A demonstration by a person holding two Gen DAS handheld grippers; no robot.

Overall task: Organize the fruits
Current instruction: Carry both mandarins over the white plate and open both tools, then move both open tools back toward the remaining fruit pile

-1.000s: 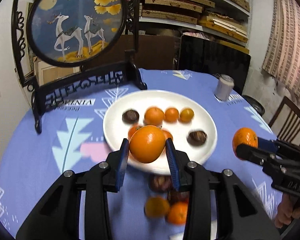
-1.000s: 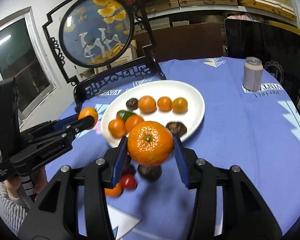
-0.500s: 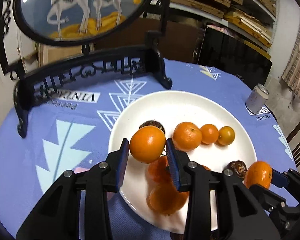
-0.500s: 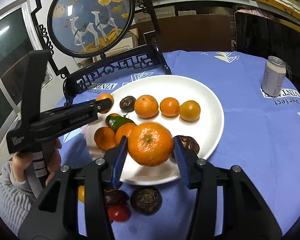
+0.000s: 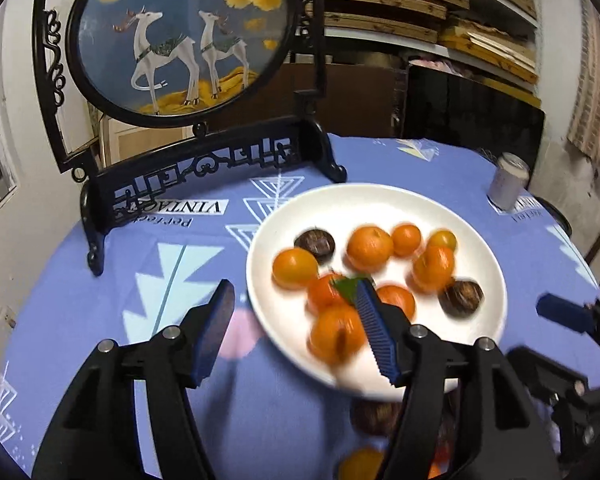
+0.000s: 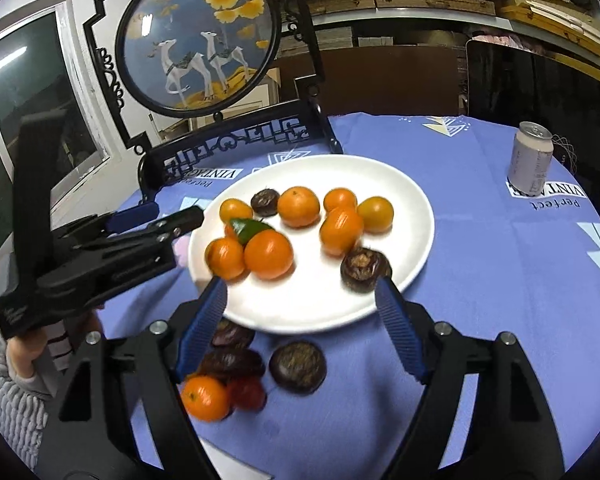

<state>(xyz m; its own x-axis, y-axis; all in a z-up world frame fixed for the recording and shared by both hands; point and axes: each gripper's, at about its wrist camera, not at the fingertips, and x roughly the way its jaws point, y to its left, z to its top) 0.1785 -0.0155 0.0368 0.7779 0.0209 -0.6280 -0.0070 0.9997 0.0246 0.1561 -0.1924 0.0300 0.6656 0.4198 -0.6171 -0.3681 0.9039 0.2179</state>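
A white plate (image 6: 412, 216) (image 5: 380, 204) holds several oranges and two dark brown fruits. The orange my left gripper held (image 5: 295, 268) lies at the plate's left; the one my right gripper held (image 6: 341, 230) lies right of centre. My left gripper (image 5: 296, 320) is open and empty at the plate's left rim, also seen in the right wrist view (image 6: 156, 218). My right gripper (image 6: 300, 304) is open and empty over the plate's near rim. Loose on the cloth below the plate lie an orange (image 6: 204, 398), a red fruit (image 6: 247, 394) and dark fruits (image 6: 298, 367).
A black-framed deer screen (image 6: 200, 36) stands behind the plate on the blue tablecloth (image 6: 500, 280). A drink can (image 6: 531, 159) stands at the far right. Shelves and dark furniture lie beyond the table.
Both grippers opened and let go of their oranges, which now lie on the plate. Both grippers have pulled back from the plate's middle towards its near rim.
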